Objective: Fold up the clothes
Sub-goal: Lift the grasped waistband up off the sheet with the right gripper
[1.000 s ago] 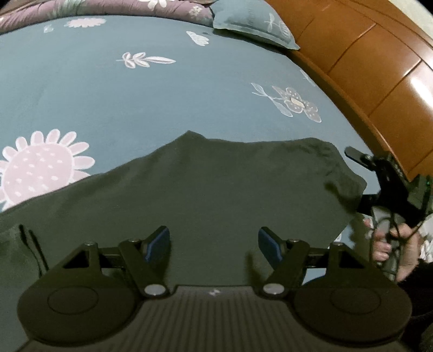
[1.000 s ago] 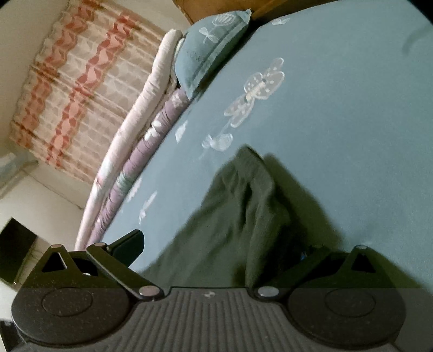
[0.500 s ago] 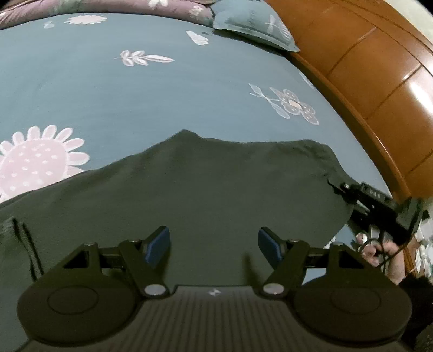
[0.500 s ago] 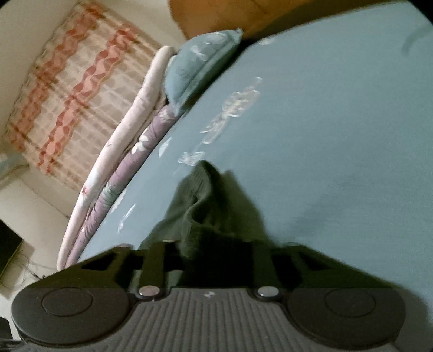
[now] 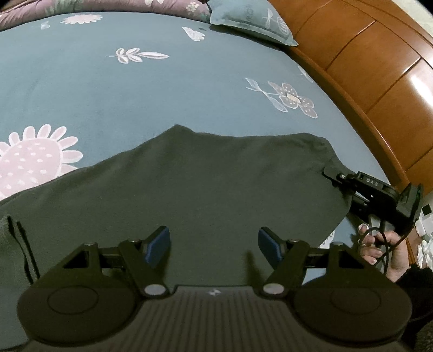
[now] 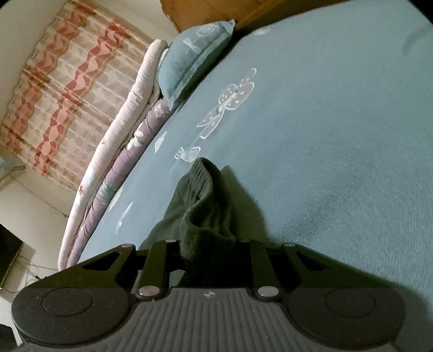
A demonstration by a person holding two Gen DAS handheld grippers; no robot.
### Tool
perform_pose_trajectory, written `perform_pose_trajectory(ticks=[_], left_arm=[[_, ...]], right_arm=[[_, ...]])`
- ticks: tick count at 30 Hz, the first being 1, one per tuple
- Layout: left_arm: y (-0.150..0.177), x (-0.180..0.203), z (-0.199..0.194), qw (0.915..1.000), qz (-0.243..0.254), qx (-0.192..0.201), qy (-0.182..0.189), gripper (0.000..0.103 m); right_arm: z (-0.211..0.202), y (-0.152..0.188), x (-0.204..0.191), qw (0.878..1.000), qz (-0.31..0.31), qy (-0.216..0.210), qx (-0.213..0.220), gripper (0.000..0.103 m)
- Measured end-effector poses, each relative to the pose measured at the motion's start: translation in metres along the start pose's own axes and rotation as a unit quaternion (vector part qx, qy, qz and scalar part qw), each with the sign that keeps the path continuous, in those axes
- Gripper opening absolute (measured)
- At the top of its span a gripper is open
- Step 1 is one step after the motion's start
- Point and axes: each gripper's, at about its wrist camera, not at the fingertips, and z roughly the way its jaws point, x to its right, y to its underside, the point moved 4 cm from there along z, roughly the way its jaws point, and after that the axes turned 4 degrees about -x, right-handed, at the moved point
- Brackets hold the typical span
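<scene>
Black left tongs (image 5: pixel 213 241), blue pads (image 5: pixel 159 241), silver pivot screws, dark fuzzy sleeve (image 5: pixel 415 279)

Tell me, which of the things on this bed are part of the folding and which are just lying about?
Part of the job:
- dark green garment, spread on the bed
- right gripper, jaws clamped on the garment's edge
- left gripper, jaws open above the garment

Just lying about:
- flowered blue bedsheet
- blue pillow
- rolled quilts
- wooden headboard
- curtain
</scene>
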Motion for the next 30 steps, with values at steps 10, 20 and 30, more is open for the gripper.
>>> perform_pose_trajectory(ticks=[10,20,30], left_arm=[[-0.0005,0.0006,0.002,1.0,-0.004,-0.001,-0.003,0.072],[-0.0003,0.0024,0.0065,1.0,-0.004,-0.006,-0.004,0.072],[0.0009,0.005,0.0071,1.0,-0.001,-0.005,-0.007,0.072]], right_arm=[[0.0006,0.0003,-0.0008,1.0,0.019,0.013,0.003,0.019],[-0.0009,0.0003,0.003,0.999,0.037,0.009,0.003,0.017],[-0.0012,-0.0009,0.0049,0.999,0.05,0.008,0.002,0.016]])
